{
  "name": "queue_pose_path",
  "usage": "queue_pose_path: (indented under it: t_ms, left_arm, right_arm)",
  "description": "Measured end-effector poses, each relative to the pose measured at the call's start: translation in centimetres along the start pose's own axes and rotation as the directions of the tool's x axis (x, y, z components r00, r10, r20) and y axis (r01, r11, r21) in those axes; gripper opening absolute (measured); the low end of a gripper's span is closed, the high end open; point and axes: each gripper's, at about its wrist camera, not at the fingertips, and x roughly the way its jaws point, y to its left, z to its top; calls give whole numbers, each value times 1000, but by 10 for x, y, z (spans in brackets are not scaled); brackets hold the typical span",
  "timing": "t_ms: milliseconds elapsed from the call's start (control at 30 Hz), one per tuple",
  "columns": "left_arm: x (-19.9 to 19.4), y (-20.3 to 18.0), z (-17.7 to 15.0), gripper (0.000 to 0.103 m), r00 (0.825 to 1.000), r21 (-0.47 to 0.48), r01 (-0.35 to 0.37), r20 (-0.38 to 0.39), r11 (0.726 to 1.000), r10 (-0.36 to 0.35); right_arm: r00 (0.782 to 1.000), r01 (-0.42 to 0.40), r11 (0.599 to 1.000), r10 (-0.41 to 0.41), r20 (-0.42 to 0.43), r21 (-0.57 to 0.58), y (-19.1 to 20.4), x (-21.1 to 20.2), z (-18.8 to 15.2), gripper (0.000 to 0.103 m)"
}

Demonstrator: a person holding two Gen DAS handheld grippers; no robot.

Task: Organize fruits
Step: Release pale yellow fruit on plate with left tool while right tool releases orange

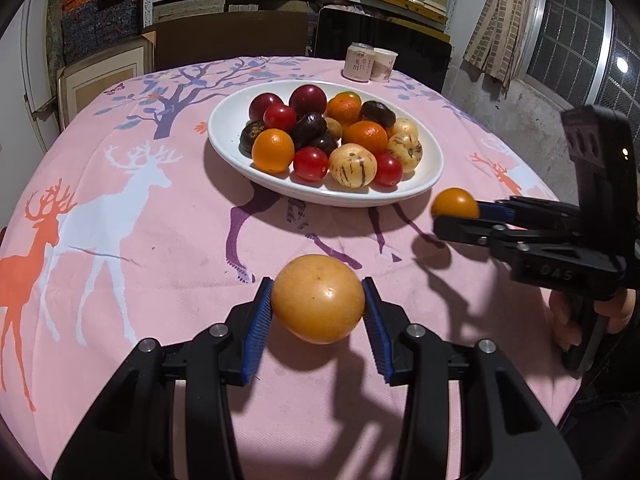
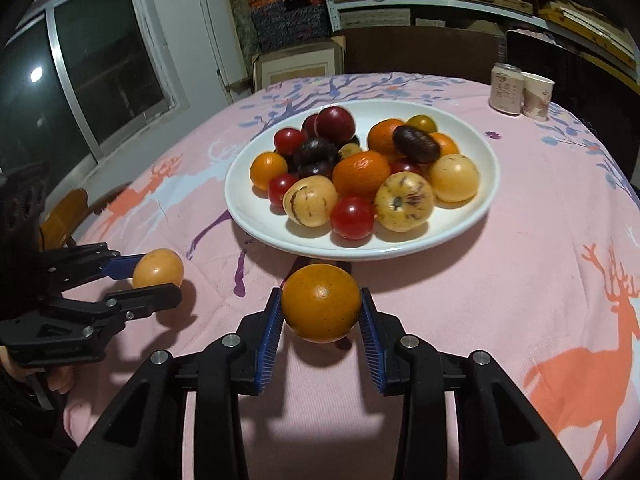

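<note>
A white oval plate (image 1: 224,128) (image 2: 472,144) on the pink deer tablecloth holds several fruits: oranges, red tomatoes, dark plums and striped yellow melons. My left gripper (image 1: 318,306) is shut on a yellow-orange fruit (image 1: 318,298), held just above the cloth in front of the plate. It also shows at the left of the right wrist view (image 2: 158,278), with its fruit (image 2: 158,268). My right gripper (image 2: 320,306) is shut on an orange (image 2: 320,302) near the plate's front rim. It shows at the right of the left wrist view (image 1: 456,216), with its orange (image 1: 454,202).
A drink can (image 1: 359,61) (image 2: 506,88) and a paper cup (image 1: 385,65) (image 2: 538,96) stand at the table's far edge behind the plate. Shelves of boxes, a framed picture and dark chairs lie beyond the table. A window is off to the side.
</note>
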Motion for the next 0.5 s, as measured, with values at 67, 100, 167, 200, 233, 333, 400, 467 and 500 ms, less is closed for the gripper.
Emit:
queue_pose_path:
  t_ms: [67,100,167,200,233,333,400,467,500]
  left_arm:
    - [-3,-1,4,43,1000,-4,7,8,1000,-7]
    - [-6,-2,9,43,1000,-5,8,13,1000,-8]
    - [-11,-5,20,43,1000,5,7,28,1000,-7]
    - [-15,-8,29,43,999,14,3,42,1000,-4]
    - [-18,-11,38,43,998,25,-2,57,1000,0]
    - [-18,-18,69,43,997,35,6,73,999,-8]
    - [-11,-25,91,43,997,43,14,75,999,-17]
    - [1,-30,110,43,997,49,12,73,999,-16]
    - [11,-33,119,43,998,49,13,68,999,-16]
  right_arm:
    - [999,-5,1000,4,34,29,-7,-14,-1,38]
    - [999,-7,999,4,52,48,-12,-21,0,38]
    - [995,-13,997,5,100,82,-24,-38,6,38]
    - [991,-10,996,-3,131,92,-29,-48,11,38]
    - [988,-5,995,-10,153,99,-33,-55,18,38]
    - [981,-4,994,-17,193,112,-43,-68,40,38]
    - [976,2,995,-25,216,102,-47,-71,61,38]
    - [973,20,995,-41,229,94,-51,-68,79,38]
    - [972,27,996,-47,230,90,-52,-64,89,38]
